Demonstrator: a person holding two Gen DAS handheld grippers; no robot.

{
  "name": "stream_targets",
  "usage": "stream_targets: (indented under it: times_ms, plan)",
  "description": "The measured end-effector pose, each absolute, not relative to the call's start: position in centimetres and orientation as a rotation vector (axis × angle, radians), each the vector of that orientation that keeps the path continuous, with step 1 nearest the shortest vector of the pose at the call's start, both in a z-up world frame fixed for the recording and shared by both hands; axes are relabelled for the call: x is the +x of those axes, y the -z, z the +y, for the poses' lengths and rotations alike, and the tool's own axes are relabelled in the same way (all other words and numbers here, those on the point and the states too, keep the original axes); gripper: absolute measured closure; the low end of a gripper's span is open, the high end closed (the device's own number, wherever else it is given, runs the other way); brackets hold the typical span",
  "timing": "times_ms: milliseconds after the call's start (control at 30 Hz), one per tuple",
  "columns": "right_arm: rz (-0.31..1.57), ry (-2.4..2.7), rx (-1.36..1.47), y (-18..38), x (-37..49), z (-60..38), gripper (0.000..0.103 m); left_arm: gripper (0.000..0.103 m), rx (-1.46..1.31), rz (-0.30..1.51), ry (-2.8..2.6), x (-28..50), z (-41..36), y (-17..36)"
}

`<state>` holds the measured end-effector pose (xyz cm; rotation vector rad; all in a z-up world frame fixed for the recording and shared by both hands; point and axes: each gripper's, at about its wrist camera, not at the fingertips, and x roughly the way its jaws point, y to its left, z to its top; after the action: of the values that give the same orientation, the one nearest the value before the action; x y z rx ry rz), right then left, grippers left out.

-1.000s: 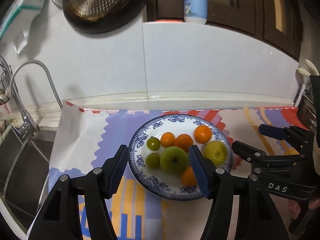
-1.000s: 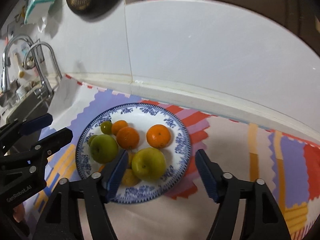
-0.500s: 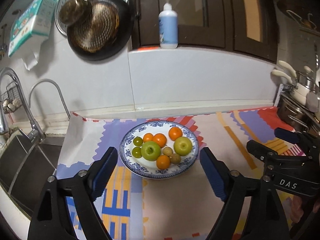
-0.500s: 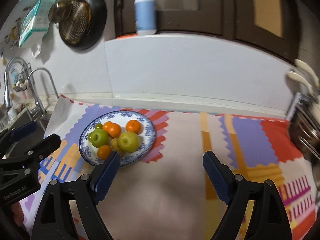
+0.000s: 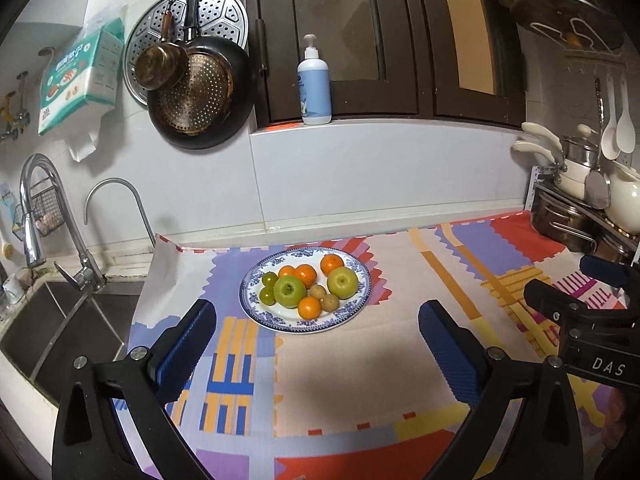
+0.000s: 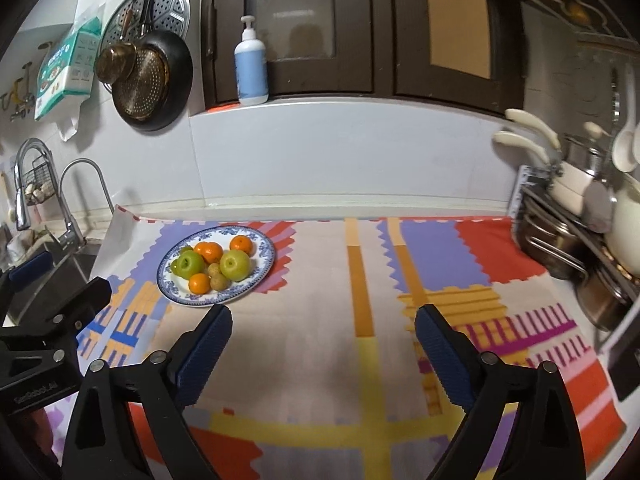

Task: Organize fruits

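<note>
Both grippers have backed way off from the plate [image 5: 362,280] since a second ago, when they were right down over the fruit; now the whole counter is in shot.

Going left to right: sink [image 5: 60,320] and taps [image 5: 36,200] at far left, then the mat [image 5: 360,368] covering the counter. On its far-left part sits the plate, holding two green apples [image 5: 289,290], four oranges [image 5: 309,306], two small green fruits [image 5: 267,295] and two small brown ones [image 5: 329,301], all bunched together and touching. Left gripper [image 5: 318,340] hangs near the plate with its jaws spread wide, holding nothing. Right gripper [image 6: 323,338] is further right over bare mat, well apart from the plate, also wide apart and empty. Pots [image 5: 568,220] are stacked at far right. A soap bottle [image 5: 314,84] stands on the ledge behind.
</note>
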<state>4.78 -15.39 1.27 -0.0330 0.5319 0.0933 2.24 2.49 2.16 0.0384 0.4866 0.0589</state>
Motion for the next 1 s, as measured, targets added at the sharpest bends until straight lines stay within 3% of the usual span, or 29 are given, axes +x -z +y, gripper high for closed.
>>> stream_targets:
  times_ms: [1000]
  plan:
    - [0.536, -0.113, -0.024, -1.3, 1.7, -16.4, 0.009, 0.0, 0.051, 0.465, -0.076, -0.8, 1.7, -3.0]
